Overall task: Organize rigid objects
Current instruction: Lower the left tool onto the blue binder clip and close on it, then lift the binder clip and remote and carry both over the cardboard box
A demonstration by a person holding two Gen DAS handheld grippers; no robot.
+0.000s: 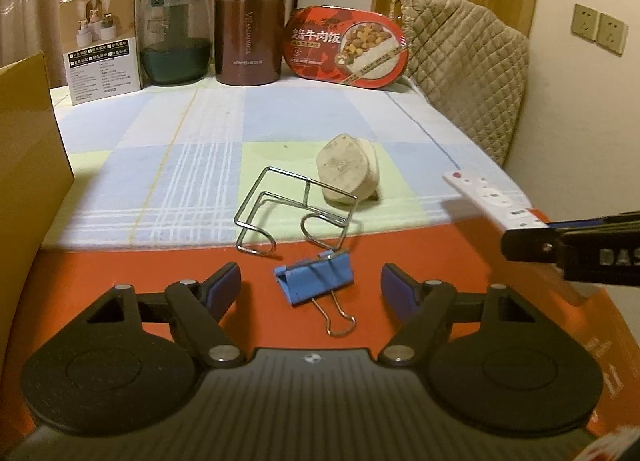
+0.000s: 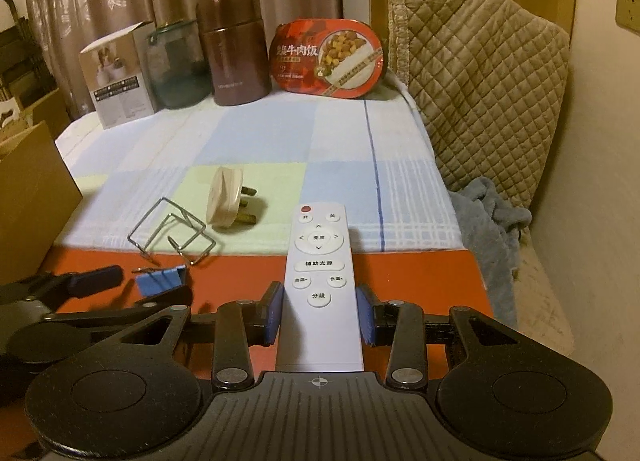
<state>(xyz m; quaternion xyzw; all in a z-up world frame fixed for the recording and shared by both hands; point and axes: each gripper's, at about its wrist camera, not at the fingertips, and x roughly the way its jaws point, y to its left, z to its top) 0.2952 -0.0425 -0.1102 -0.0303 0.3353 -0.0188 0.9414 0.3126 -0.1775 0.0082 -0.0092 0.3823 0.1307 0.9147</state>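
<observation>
Bench (image 1: 132,133) under checked cloth, red mat along near edge. Right gripper (image 2: 320,315) clamps white remote (image 2: 319,261), lifted over the mat. Left gripper (image 1: 311,281) stands parted, pads clear of blue binder clip (image 1: 314,279) between them (on mat). Wire rack (image 1: 296,213) and plug (image 1: 347,169) sit just beyond.

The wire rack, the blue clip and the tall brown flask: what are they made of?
Wire rack: bare metal by the look, thin shiny silvery rod bent into loops. Blue clip: probably painted sheet metal, matt and scuffed, with silvery wire handles. Brown flask: likely coated steel, its glossy surface showing highlights, though plastic cannot be ruled out.
</observation>
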